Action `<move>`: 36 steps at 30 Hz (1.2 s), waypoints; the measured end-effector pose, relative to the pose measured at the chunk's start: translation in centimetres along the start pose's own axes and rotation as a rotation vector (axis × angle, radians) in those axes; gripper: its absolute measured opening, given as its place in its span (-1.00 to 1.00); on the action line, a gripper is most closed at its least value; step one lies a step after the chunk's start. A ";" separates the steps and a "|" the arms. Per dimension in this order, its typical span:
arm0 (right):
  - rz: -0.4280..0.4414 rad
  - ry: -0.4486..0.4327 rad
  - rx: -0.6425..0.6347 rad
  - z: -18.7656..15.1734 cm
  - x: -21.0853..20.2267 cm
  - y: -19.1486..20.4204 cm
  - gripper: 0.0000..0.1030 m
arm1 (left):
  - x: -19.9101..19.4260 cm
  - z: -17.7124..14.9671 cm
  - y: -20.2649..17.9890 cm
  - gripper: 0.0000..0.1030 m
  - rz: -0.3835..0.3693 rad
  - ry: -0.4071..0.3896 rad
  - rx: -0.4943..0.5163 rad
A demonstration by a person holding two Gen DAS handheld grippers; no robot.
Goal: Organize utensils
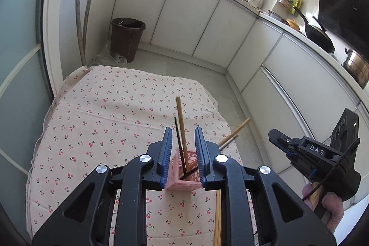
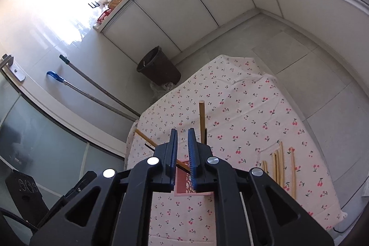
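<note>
Holder (image 1: 182,173) sits between your left gripper (image 1: 183,153) pads, gap wide, no contact. Right gripper (image 2: 183,153) narrow, empty. Risk: bump tips holder, spilling chopsticks (image 1: 181,123); loose chopsticks (image 2: 280,165) remain right.

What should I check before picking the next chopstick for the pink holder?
1. Pink holder upright on the cherry cloth: ok.
2. Left gripper steadying the holder: cannot tell. Its fingers straddle the holder, but contact is unclear.
3. Right gripper free to pick: ok. There is a narrow gap and nothing is held.
4. Loose chopsticks lying flat on the cloth and unobstructed: ok.
5. Holder entry clear: not ok. A leaning wooden chopstick and an upright wooden chopstick cross the opening.
</note>
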State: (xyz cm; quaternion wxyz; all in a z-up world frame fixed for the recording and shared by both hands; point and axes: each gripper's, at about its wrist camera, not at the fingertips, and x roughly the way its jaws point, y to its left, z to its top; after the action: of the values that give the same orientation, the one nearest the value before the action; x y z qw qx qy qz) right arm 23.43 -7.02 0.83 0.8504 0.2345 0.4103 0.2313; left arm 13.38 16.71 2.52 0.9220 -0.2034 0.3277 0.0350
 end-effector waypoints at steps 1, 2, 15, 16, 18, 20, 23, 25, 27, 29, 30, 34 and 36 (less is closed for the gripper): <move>-0.006 -0.006 -0.025 -0.2 -0.4 0.3 -0.78 | -0.1 -0.1 -0.2 -0.56 0.001 -0.002 0.008; -0.016 -0.014 -0.048 -0.4 -0.9 0.6 -0.71 | -0.2 -0.2 -0.4 -0.54 0.000 -0.004 0.016; -0.172 -0.028 -0.289 -4.6 -5.7 1.9 -0.20 | -0.5 -3.4 -3.1 -0.08 0.003 0.039 0.088; -0.177 -0.022 -0.290 -5.0 -6.0 1.5 -0.11 | -0.5 -3.7 -3.3 0.02 0.002 0.045 0.091; -0.187 -0.018 -0.281 -5.6 -6.9 0.7 0.23 | -0.3 -4.4 -3.7 0.20 -0.001 0.055 0.102; -0.199 -0.025 -0.267 -6.1 -8.0 -0.4 0.36 | 0.0 -5.1 -4.1 0.43 0.001 0.065 0.109; -0.215 -0.027 -0.226 -6.8 -9.7 -2.5 0.66 | 0.9 -6.3 -4.6 0.69 0.013 0.094 0.116; -0.221 -0.016 -0.189 -7.0 -10.5 -4.1 0.73 | 2.0 -7.2 -5.0 0.80 0.034 0.129 0.125; -0.239 -0.002 -0.145 -7.0 -11.1 -5.6 0.82 | 3.1 -8.1 -5.2 0.82 0.051 0.165 0.133; -0.256 0.015 -0.092 -6.6 -11.3 -7.1 0.83 | 4.1 -9.1 -5.4 0.85 0.064 0.205 0.141; -0.261 0.026 -0.061 -6.5 -11.4 -7.8 0.83 | 4.6 -9.6 -5.5 0.86 0.069 0.227 0.147; -0.243 0.055 0.087 -5.9 -11.6 -10.6 0.83 | 6.9 -12.0 -5.9 0.86 0.102 0.315 0.175; -0.214 0.073 0.150 -5.7 -11.6 -11.7 0.83 | 8.2 -13.0 -6.0 0.86 0.117 0.356 0.180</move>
State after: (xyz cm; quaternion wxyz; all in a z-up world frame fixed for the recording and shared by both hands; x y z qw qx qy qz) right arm 14.75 -21.80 -2.43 0.8349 0.2437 0.4796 0.1165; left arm 13.34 5.46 -9.56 0.8602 -0.1040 0.4987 0.0225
